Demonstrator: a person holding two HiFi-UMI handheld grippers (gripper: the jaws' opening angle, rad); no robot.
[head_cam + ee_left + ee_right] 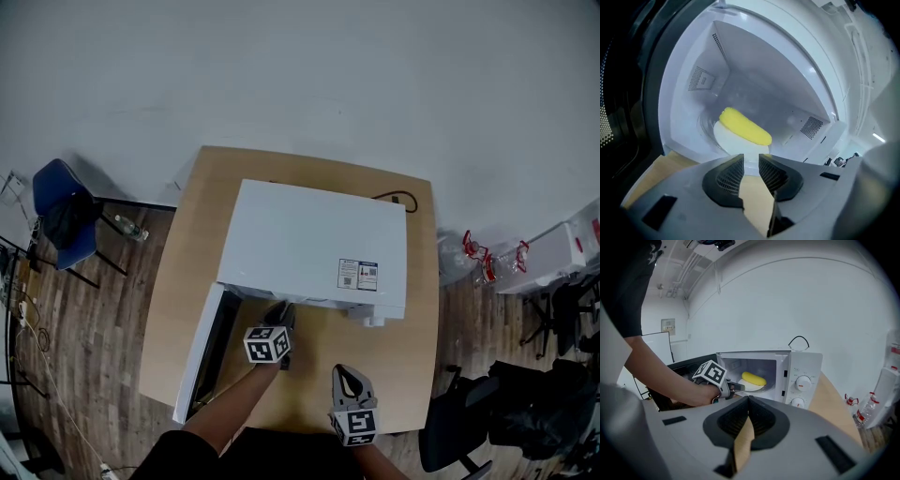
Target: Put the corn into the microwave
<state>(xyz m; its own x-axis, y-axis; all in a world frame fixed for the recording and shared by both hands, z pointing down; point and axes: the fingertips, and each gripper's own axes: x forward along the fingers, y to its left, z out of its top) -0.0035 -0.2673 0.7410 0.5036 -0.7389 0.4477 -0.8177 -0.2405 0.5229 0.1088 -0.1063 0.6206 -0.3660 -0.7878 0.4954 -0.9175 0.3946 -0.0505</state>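
A yellow corn cob point(745, 126) lies on a white plate point(727, 140) inside the open white microwave point(319, 239). The same corn point(753, 378) shows in the right gripper view through the microwave's mouth. My left gripper point(751, 161) hovers just in front of the cavity, open by a narrow gap with nothing between its pads, a little short of the plate. The microwave door point(202, 352) hangs open to the left. My right gripper point(349, 375) is shut and empty above the table's front edge, right of the left gripper point(736, 386).
The microwave fills most of the wooden table point(412, 347); its knobs point(803, 383) sit right of the cavity and a black cable point(398, 199) loops behind it. A blue chair point(61, 211) stands left, a black office chair point(469, 422) and a white box point(553, 253) right.
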